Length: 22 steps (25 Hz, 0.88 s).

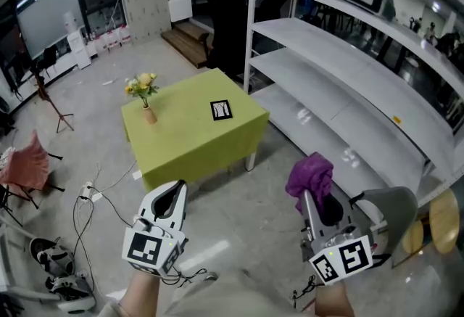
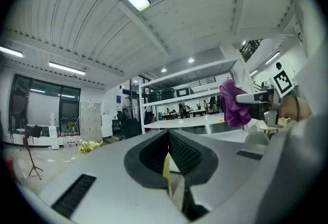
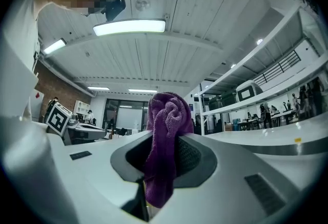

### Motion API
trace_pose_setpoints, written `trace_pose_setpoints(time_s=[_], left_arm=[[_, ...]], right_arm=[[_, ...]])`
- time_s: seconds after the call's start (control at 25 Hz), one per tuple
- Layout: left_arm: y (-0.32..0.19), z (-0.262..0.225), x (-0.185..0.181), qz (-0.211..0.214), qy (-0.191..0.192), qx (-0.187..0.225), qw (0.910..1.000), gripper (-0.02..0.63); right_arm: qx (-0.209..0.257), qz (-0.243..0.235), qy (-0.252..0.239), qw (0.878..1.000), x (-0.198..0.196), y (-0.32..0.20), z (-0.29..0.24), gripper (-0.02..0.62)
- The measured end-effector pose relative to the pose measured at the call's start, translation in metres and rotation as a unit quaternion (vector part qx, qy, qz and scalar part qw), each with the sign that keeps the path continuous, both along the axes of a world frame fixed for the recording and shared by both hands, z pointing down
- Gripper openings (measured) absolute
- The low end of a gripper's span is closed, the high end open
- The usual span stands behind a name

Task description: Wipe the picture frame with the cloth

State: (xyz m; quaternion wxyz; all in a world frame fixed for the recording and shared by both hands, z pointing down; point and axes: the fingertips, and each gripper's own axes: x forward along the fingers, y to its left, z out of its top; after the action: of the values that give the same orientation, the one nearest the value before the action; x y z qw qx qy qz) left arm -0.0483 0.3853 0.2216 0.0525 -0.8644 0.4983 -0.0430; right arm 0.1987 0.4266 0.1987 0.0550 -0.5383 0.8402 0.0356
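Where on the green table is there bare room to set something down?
Free: the stretch between the vase and the picture frame, and the table along its near edge. Only those two spots are taken.

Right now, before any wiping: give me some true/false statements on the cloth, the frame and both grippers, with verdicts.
1. The purple terry cloth is clamped in the right gripper. True.
2. The small black picture frame stands upright on the white metal shelf. False: it lies flat on the yellow-green covered table.
3. The left gripper holds the frame. False: its jaws are together on nothing.
4. A tan vase of yellow flowers stands on the same table as the frame. True.
5. The cloth touches the frame. False: both grippers are over the floor, well short of the table.
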Motion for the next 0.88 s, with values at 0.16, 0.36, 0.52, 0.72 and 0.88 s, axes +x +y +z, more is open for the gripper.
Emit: trace_pose_setpoints(time_s=[0.16,0.36,0.52,0.72,0.88], left_arm=[[0.002,0.006,0.015,-0.005,-0.004,0.001,1.0,0.008],[0.005,0.012,0.033,-0.011,-0.003,0.003,0.9999,0.008],[0.003,0.015,0.045,-0.013,-0.003,0.005,0.9999,0.008],[-0.004,0.024,0.053,-0.012,-0.004,0.01,0.9999,0.008],[-0.017,0.031,0.056,-0.01,-0.002,0.019,0.9998,0.008]], right_arm=[[-0.004,-0.011,-0.001,1.0,0.014,0.0,0.008,0.086],[-0.01,-0.02,0.005,1.0,0.027,0.002,0.022,0.086],[-0.013,-0.027,0.008,1.0,0.037,-0.001,0.032,0.086],[-0.009,-0.026,0.012,1.0,0.042,-0.01,0.043,0.086],[-0.006,-0.027,0.016,0.999,0.041,-0.021,0.052,0.086]])
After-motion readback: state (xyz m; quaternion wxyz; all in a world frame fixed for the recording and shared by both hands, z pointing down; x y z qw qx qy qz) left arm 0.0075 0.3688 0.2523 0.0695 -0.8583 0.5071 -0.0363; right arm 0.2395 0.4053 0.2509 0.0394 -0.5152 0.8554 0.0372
